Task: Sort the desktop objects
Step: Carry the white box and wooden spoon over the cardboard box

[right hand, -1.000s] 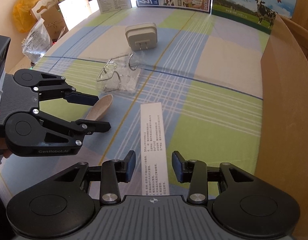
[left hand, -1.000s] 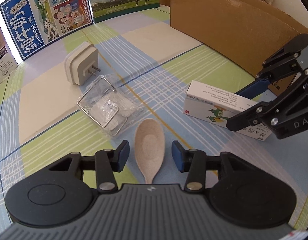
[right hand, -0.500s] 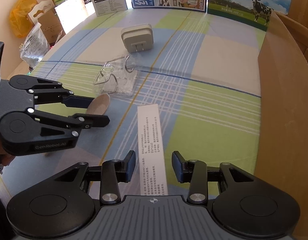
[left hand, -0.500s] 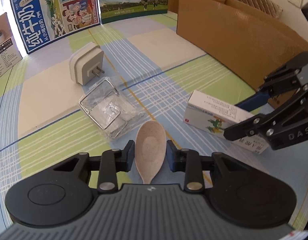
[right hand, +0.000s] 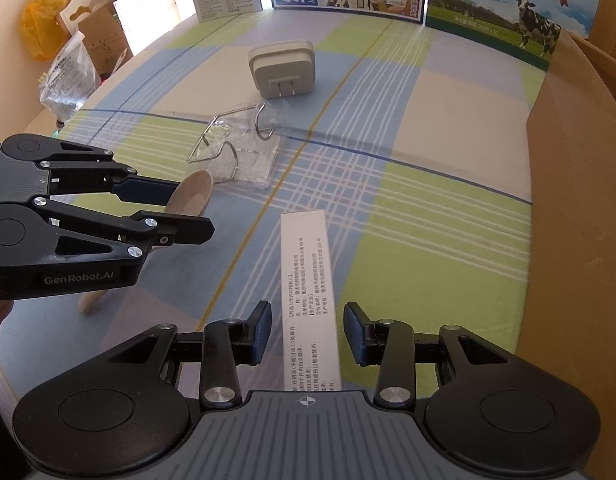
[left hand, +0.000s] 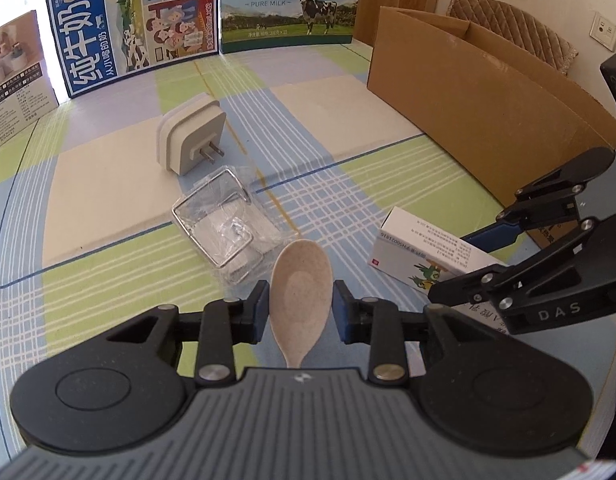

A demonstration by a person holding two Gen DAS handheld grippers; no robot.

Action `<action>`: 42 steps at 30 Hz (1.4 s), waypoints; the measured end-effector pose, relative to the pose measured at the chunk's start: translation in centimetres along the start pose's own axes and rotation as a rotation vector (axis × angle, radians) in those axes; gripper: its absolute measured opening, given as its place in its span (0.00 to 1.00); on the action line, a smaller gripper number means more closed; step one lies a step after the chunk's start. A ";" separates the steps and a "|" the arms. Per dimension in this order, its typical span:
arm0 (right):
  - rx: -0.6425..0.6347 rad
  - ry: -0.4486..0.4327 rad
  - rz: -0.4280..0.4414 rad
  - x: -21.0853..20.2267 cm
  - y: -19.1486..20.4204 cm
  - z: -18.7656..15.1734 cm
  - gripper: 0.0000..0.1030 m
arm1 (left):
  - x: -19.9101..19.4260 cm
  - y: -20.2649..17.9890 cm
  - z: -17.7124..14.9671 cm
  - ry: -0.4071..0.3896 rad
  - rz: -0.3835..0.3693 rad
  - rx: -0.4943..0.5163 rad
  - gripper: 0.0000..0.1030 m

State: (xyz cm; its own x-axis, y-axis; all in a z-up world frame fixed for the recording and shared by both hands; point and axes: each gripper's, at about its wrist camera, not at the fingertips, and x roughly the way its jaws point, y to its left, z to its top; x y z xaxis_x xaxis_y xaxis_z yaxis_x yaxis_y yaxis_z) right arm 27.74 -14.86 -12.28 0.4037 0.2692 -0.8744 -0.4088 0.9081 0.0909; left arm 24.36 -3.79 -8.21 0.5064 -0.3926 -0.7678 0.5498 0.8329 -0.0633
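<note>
My left gripper (left hand: 301, 306) is shut on a beige spoon (left hand: 300, 286), its pads against both sides of the bowl; the spoon is lifted off the cloth. From the right wrist view the same gripper (right hand: 175, 210) holds the spoon (right hand: 193, 194), handle hanging down at the left. My right gripper (right hand: 308, 334) is open, its fingers on either side of a white medicine box (right hand: 308, 280) that lies on the table, not touching it. The box also shows in the left wrist view (left hand: 424, 254), between the right gripper's fingers (left hand: 460, 296).
A white plug adapter (left hand: 189, 140) and a wire rack in clear plastic (left hand: 223, 226) lie on the checked cloth. A large open cardboard box (left hand: 484, 108) stands at the right. Milk cartons (left hand: 287, 4) line the back edge. Bags sit off the table's left (right hand: 47, 12).
My left gripper closed on the spoon's bowl and raised it from the cloth. My right gripper stayed open around the medicine box, shifting only slightly.
</note>
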 end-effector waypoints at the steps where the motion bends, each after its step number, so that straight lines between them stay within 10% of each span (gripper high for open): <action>1: -0.004 0.004 -0.003 0.1 0.1 0.0 0.36 | 0.0 0.0 0.0 0.003 0.002 0.001 0.27; 42: 0.003 0.026 -0.008 0.4 0.0 0.0 0.36 | 1.2 -1.6 -1.2 0.014 0.040 0.107 0.27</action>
State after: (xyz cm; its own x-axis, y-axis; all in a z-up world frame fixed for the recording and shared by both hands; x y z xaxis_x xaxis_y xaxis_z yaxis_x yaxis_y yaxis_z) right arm 27.90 -14.77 -12.64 0.3852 0.2533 -0.8874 -0.4028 0.9113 0.0853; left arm 23.31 -5.17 -9.81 0.5205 -0.3538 -0.7771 0.5976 0.8010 0.0355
